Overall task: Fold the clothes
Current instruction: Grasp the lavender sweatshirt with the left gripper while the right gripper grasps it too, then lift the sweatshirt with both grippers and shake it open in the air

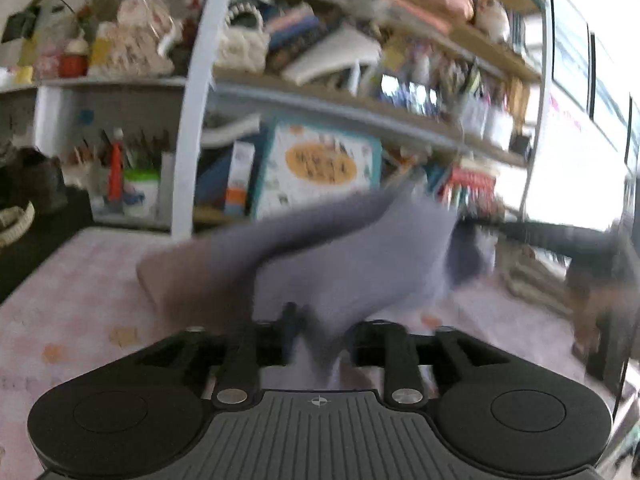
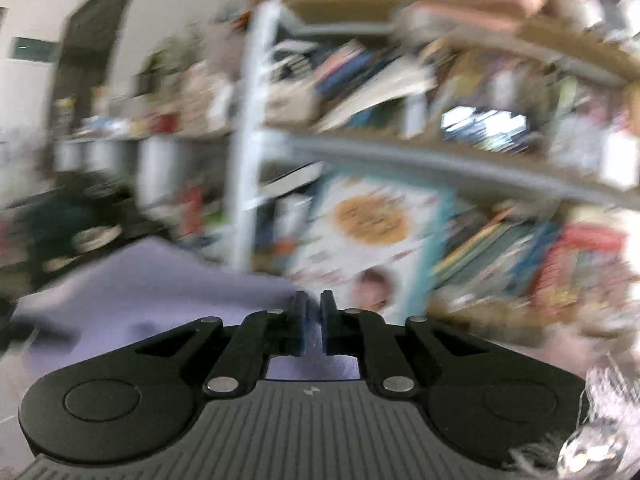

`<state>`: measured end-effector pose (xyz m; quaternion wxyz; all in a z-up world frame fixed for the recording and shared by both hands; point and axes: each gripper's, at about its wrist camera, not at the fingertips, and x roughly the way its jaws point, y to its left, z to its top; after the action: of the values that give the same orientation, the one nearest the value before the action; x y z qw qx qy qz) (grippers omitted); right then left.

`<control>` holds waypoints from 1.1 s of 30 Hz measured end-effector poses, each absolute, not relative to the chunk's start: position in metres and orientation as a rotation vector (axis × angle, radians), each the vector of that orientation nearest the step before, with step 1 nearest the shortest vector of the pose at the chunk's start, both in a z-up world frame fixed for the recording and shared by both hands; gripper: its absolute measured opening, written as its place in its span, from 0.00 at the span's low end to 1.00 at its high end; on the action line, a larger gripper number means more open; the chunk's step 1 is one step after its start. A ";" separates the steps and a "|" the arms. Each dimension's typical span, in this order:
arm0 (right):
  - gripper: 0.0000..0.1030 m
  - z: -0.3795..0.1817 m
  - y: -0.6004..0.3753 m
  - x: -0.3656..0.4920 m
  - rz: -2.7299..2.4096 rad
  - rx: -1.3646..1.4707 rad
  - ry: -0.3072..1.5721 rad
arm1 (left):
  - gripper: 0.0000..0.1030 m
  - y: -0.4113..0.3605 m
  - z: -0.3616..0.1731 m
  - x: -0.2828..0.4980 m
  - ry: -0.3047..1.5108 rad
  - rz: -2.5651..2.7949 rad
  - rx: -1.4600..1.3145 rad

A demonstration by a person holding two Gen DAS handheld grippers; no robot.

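Behind the tabletop [image 1: 72,296], which wears a pale pink patterned cover, a tall shelf unit [image 1: 196,92] crammed with books, boxes and soft toys fills the background of both wrist views. A large picture book [image 1: 316,168] with an orange oval on its front stands on the lower shelf. On the tabletop lies the grey-lilac garment [image 1: 352,256]; one part rests flat on the cover, another is lifted in a blurred fold rising to the right. A point of its cloth hangs down between the fingers of the left tool [image 1: 320,330], whose jaws stand apart; whether they press the cloth I cannot tell. From the right wrist view the garment [image 2: 152,280] spreads to the left and below the right tool [image 2: 314,316], whose jaws are drawn together with only a thin slit between them and appear to pinch the cloth's edge.
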<state>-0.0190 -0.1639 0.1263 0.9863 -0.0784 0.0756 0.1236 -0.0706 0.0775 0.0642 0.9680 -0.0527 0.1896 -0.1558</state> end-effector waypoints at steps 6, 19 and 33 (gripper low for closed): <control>0.02 0.135 -0.217 -0.007 0.124 -0.070 0.219 | 0.67 0.074 0.043 -0.078 0.432 -0.327 -0.096; 0.70 0.047 -0.139 -0.007 0.393 -0.352 0.503 | 0.45 0.063 0.026 -0.063 0.423 -0.189 0.043; 0.09 0.075 -0.170 0.028 0.241 -0.253 0.329 | 0.05 0.064 0.074 -0.081 0.258 -0.323 0.001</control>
<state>0.0279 -0.1703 0.0753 0.9714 -0.1251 0.1630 0.1193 -0.0814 0.0639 0.0743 0.9787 0.0007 0.1283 -0.1605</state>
